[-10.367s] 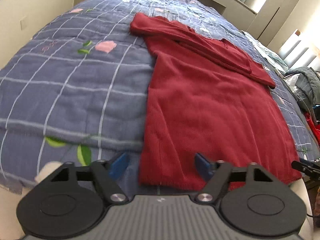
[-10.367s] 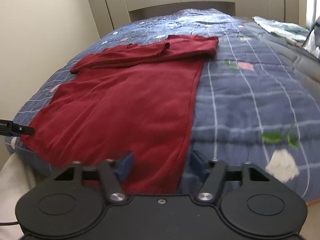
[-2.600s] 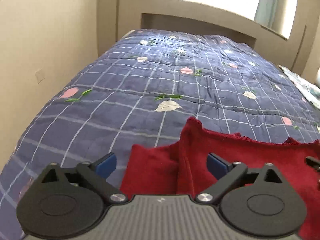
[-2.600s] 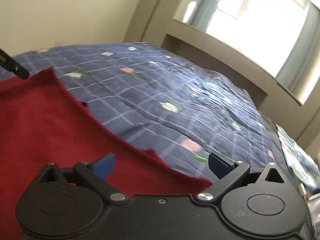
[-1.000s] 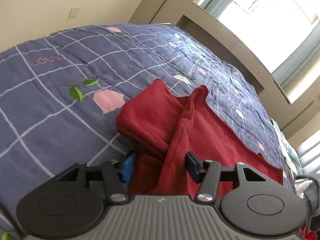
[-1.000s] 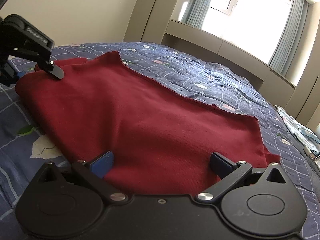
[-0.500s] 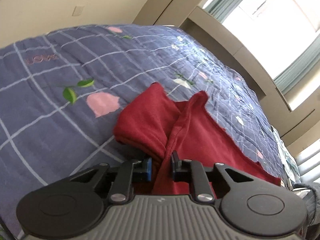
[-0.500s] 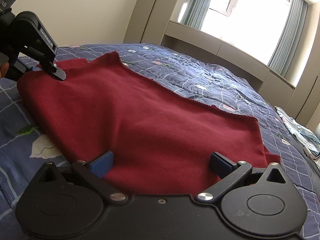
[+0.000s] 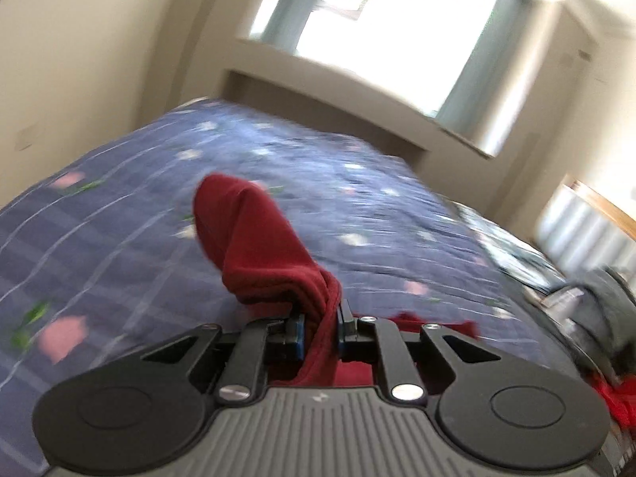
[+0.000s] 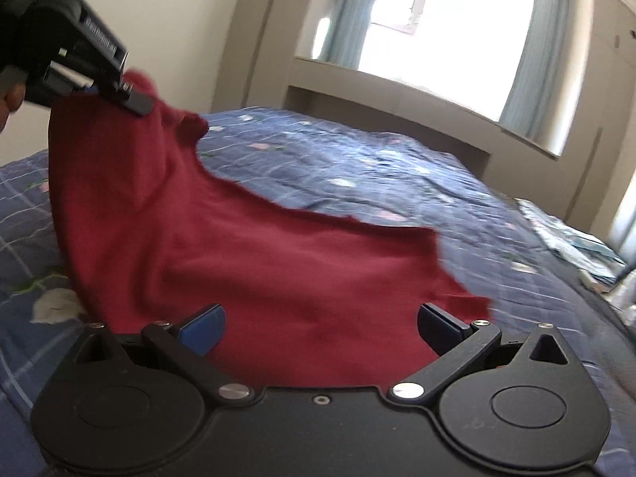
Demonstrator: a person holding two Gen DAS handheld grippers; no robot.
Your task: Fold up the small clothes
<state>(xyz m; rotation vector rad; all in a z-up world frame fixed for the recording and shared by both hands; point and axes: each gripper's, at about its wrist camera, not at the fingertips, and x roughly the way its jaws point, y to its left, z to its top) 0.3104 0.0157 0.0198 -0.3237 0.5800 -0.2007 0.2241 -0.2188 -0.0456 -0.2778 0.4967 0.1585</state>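
A dark red sweater point(image 10: 278, 262) lies partly folded on the blue quilt. My left gripper point(image 9: 320, 328) is shut on a bunched corner of the sweater point(image 9: 254, 238) and holds it lifted above the bed. In the right wrist view the left gripper point(image 10: 115, 87) shows at the upper left, pulling that corner up. My right gripper point(image 10: 320, 328) is open, its blue pads either side of the sweater's near edge, holding nothing.
The blue checked quilt point(image 10: 357, 167) with flower prints covers the bed. A window ledge and headboard point(image 10: 397, 87) stand at the far end. Folded pale cloth point(image 10: 576, 242) lies at the right edge. A dark grey item point(image 9: 596, 298) sits at the far right.
My left gripper, shut on the sweater corner, has lifted it off the bed. The cloth now hangs from it. The right gripper has stayed open and nearly still.
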